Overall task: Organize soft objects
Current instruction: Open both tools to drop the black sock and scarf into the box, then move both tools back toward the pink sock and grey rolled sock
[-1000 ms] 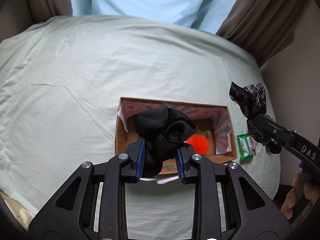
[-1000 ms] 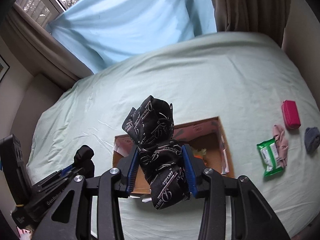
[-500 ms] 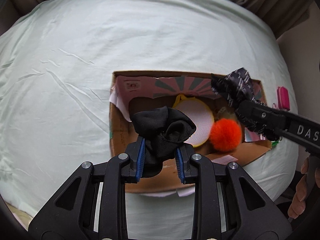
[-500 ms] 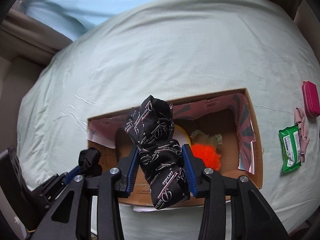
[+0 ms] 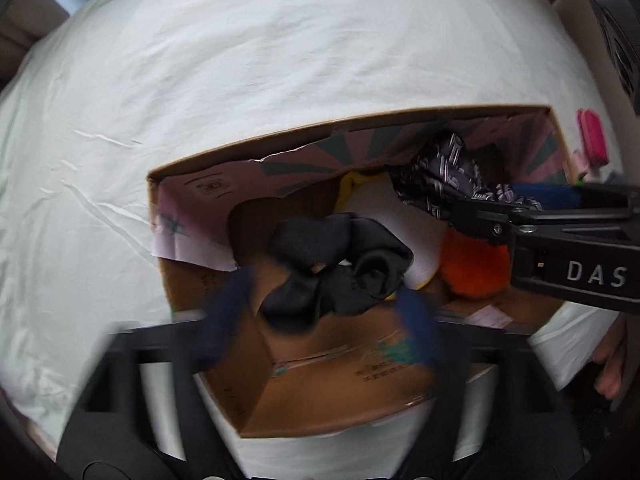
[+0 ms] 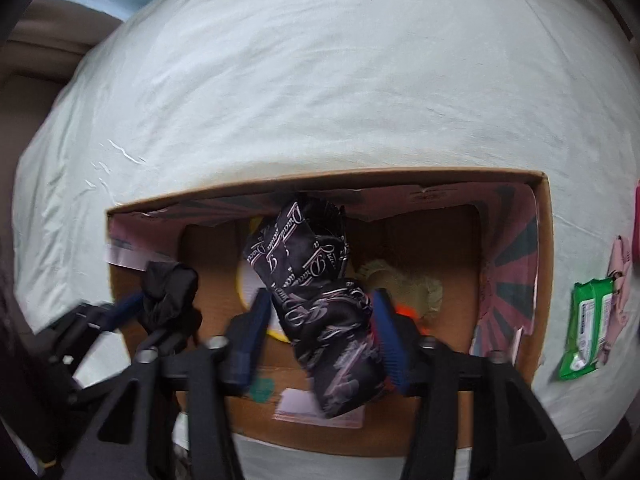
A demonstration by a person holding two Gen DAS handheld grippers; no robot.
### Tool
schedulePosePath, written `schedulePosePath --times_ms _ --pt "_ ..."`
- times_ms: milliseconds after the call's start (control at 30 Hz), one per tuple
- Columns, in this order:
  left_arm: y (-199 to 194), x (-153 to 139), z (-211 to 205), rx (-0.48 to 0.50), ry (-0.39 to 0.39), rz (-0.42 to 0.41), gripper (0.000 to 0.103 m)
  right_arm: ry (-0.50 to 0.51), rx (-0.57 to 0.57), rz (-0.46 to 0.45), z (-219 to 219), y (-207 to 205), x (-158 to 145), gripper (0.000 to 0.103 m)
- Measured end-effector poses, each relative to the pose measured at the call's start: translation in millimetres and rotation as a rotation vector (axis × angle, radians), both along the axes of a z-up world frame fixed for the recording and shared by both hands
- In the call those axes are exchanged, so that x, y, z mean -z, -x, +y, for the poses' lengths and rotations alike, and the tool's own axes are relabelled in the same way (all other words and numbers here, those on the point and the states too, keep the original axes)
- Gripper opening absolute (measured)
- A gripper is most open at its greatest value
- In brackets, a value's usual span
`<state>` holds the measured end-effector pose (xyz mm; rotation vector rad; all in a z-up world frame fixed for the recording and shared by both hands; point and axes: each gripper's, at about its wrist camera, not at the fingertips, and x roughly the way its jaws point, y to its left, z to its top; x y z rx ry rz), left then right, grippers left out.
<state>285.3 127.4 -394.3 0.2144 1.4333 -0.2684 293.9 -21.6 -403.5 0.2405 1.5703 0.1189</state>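
Note:
An open cardboard box point(image 5: 360, 124) point(image 6: 320, 180) with a pink printed lining lies on the bed. My left gripper point(image 5: 320, 312) hangs over its left half, pointing down, and its blurred blue fingers are opening wide. A black cloth bundle point(image 5: 340, 264) point(image 6: 168, 284) sits loose between them, touching neither pad. My right gripper point(image 6: 320, 320) is over the box's middle and its jaws are opening too. The black patterned cloth point(image 6: 312, 272) point(image 5: 440, 172) stands between its pads, which have drawn off it.
Inside the box lie a white and yellow round plush point(image 5: 400, 216), an orange pompom point(image 5: 472, 268) and a beige soft item point(image 6: 400, 280). Right of the box on the pale green sheet point(image 6: 320, 80) lie a green wipes pack point(image 6: 588, 320), a pink cloth point(image 6: 620, 268) and a pink case point(image 5: 592, 136).
Both grippers came down over the box, which now fills the views. Both were shut on their cloths before; now both sets of jaws have spread and the cloths sit loose.

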Motion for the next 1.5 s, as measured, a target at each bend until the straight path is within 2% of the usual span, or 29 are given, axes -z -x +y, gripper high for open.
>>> schedulePosePath --times_ms 33,67,100,200,300,633,967,1167,1400,1500 --pt "1 -4 1 0.002 0.012 -0.02 0.103 0.001 0.006 0.003 -3 0 3 0.093" --pt "2 -6 2 0.002 0.024 -0.02 0.103 -0.008 0.017 -0.001 -5 0 3 0.099" --pt "4 -7 2 -0.001 0.029 -0.01 0.102 -0.02 0.043 -0.02 -10 2 2 0.101" --pt "9 -12 6 -0.009 0.025 -0.018 0.103 0.001 0.055 -0.078 -16 8 -8 0.101" --pt "13 -18 8 -0.022 0.028 -0.024 0.103 0.019 0.038 -0.091 -17 10 -14 0.101" --pt "33 -67 18 -0.049 0.064 -0.11 0.103 0.028 0.019 -0.186 -15 29 -60 0.101" --pt "75 -151 41 -0.101 0.12 -0.274 0.103 0.09 -0.018 -0.398 -2 73 -158 0.101" --pt "106 -203 57 -0.143 0.164 -0.363 0.103 0.122 0.02 -0.528 -8 120 -226 0.101" --pt "151 -258 68 -0.165 0.212 -0.491 0.103 0.181 0.081 -0.655 -19 180 -282 0.101" --pt "173 -279 67 -0.165 0.2 -0.564 0.103 0.188 0.113 -0.71 -28 207 -299 0.101"
